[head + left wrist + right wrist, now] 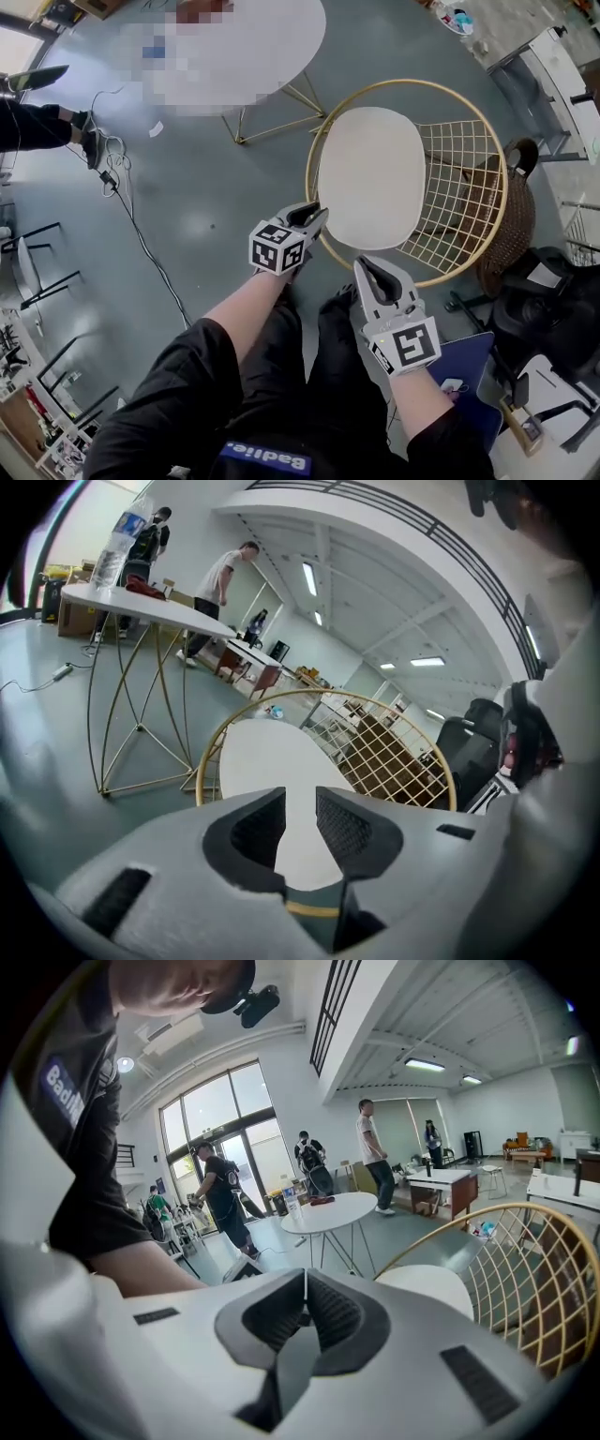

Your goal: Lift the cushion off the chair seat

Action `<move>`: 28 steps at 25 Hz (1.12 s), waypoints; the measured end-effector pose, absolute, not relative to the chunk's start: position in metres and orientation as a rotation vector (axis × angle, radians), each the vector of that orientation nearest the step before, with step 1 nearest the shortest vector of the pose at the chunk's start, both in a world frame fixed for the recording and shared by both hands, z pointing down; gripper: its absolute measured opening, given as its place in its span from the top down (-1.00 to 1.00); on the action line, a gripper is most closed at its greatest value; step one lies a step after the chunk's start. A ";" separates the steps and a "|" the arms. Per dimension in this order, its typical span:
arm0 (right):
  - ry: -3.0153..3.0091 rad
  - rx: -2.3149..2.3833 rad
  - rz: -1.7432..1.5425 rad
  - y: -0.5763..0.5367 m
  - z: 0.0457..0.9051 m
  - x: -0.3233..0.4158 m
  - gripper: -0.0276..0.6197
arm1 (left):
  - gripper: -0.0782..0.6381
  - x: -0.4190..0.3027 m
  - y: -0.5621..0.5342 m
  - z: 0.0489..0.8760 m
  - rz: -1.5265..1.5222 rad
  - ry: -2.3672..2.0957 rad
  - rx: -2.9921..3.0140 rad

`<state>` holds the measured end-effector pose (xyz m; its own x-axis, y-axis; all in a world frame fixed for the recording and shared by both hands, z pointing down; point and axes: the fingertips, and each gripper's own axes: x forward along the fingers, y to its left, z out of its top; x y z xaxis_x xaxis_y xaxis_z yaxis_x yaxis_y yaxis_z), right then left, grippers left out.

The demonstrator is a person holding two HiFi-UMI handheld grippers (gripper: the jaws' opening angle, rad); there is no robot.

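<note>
Grey concrete floor (187,187) carries a round gold wire chair (466,169), and the white oval cushion (372,178) lies flat on its seat. Your left gripper (319,216) hangs at the seat's near-left rim, jaws spread and pressing on nothing, with the cushion just beyond them. Your right gripper (362,264) hovers by the near rim, jaws pressed together and empty.

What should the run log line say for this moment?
phase: pre-grasp | cushion: flat on chair, not held | left gripper: fingers apart, empty, at chair's near rim | right gripper: fingers together, empty
</note>
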<state>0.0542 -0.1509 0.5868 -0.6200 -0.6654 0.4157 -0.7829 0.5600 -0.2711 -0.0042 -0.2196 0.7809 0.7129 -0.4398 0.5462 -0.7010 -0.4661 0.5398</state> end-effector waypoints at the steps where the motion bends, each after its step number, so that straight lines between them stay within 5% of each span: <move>1: -2.530 1.199 0.639 -0.151 0.591 0.055 0.82 | 0.49 -0.005 -0.224 0.792 0.442 -0.869 2.115; 12: -2.532 1.149 0.697 -0.136 0.624 0.047 0.82 | 0.18 -0.007 -0.251 0.883 0.567 -0.868 1.927; 28: -2.509 1.181 0.757 -0.134 0.640 0.063 0.82 | 0.13 0.006 -0.260 0.925 0.639 -0.813 1.775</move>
<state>0.0633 -0.1335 0.6396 -0.6331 -0.6349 0.4429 -0.7739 0.5323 -0.3432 0.0060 -0.2600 0.9249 0.6291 -0.2256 0.7439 -0.7761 -0.2354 0.5849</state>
